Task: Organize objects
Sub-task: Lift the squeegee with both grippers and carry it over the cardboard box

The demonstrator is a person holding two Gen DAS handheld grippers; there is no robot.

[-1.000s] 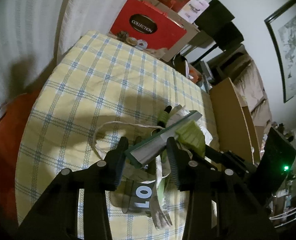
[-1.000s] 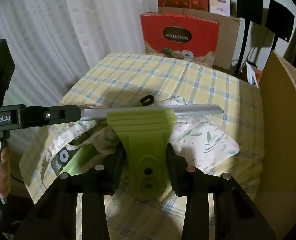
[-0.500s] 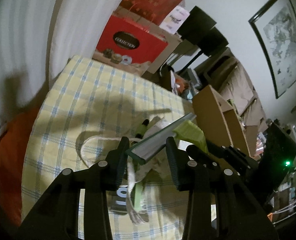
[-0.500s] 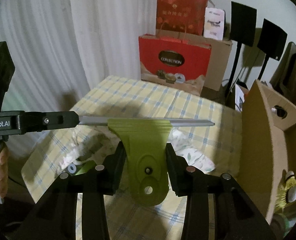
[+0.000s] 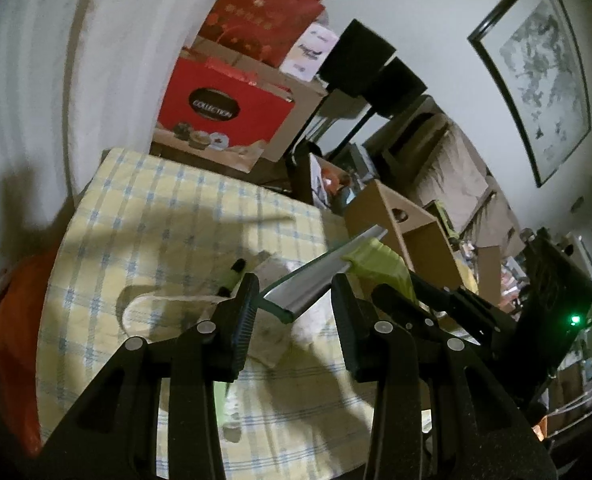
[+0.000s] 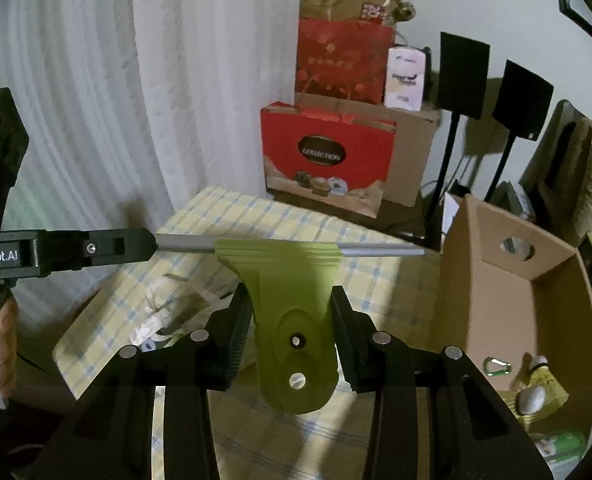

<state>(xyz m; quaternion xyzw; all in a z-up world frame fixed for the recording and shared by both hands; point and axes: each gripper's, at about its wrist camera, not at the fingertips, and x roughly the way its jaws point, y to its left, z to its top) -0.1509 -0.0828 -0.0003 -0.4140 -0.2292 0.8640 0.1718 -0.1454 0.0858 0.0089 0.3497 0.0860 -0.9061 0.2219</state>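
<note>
A squeegee with a green handle [image 6: 292, 316] and a grey metal blade bar [image 6: 380, 249] is held in the air above the checked table [image 6: 296, 216]. My right gripper [image 6: 292, 320] is shut on the green handle. My left gripper [image 5: 294, 300] is shut on the left end of the blade bar [image 5: 316, 280]; the green handle shows there too [image 5: 376, 264]. An open cardboard box [image 6: 496, 288] stands at the right with several small items inside.
A cloth bag with a rope handle [image 5: 168, 300] and a green marker [image 5: 232, 276] lie on the checked cloth. Red gift bags [image 6: 324, 160] and a brown carton stand behind the table. A white curtain is on the left. Black stands are at the back right.
Both grippers have lifted the squeegee up and away from the bag on the table. The cardboard box has come into view on the right.
</note>
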